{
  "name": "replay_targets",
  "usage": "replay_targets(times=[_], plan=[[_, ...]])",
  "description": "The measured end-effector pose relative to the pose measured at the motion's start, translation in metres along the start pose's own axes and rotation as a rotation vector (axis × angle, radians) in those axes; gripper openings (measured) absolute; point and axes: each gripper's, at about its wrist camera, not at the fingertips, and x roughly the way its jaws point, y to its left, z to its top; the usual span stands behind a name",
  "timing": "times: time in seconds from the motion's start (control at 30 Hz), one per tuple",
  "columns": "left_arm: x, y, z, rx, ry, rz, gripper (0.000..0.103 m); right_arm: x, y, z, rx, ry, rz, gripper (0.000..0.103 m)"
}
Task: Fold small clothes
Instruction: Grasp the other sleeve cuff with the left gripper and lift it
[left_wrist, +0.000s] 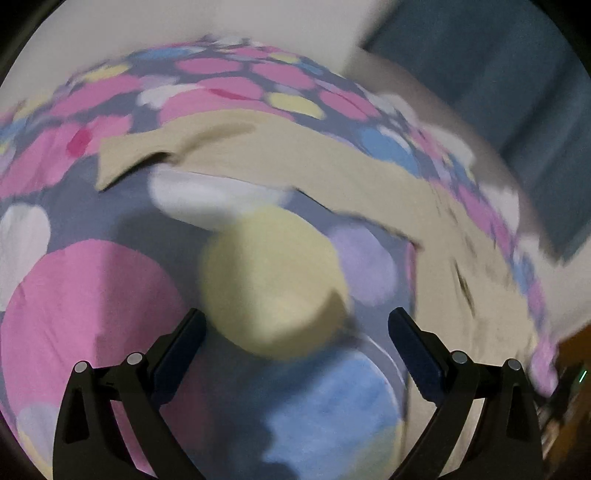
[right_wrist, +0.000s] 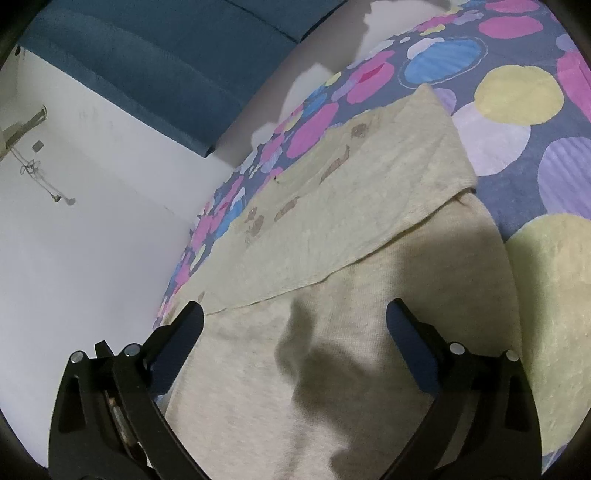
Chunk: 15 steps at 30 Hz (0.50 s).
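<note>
A beige garment (right_wrist: 332, 295) lies flat on a round rug with coloured circles (right_wrist: 517, 96); one part is folded over, with its paler printed underside (right_wrist: 351, 192) facing up. My right gripper (right_wrist: 295, 317) hovers open just above the garment, nothing between its fingers. In the blurred left wrist view the same garment (left_wrist: 295, 158) stretches across the rug (left_wrist: 92, 295) farther ahead. My left gripper (left_wrist: 297, 325) is open over a yellow circle of the rug, apart from the cloth.
White floor (right_wrist: 92, 240) borders the rug on the left in the right wrist view. A dark teal upholstered piece (right_wrist: 166, 74) stands beyond it, also seen as a teal block (left_wrist: 498, 74) at the upper right of the left wrist view. Brown furniture (left_wrist: 569, 369) edges the right.
</note>
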Motion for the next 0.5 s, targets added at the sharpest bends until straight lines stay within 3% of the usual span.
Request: replay_targets(times=[0.17, 0.33, 0.5], plan=[[0.004, 0.064, 0.036, -0.236, -0.077, -0.162, 0.098, 0.006, 0.003, 0.001, -0.013, 0.009, -0.015, 0.101], [0.011, 0.099, 0.071, -0.289, -0.118, -0.153, 0.098, 0.005, 0.004, 0.000, -0.013, 0.006, -0.019, 0.101], [0.013, 0.121, 0.089, -0.340, -0.149, -0.198, 0.098, 0.006, 0.005, -0.002, -0.019, 0.010, -0.032, 0.101]])
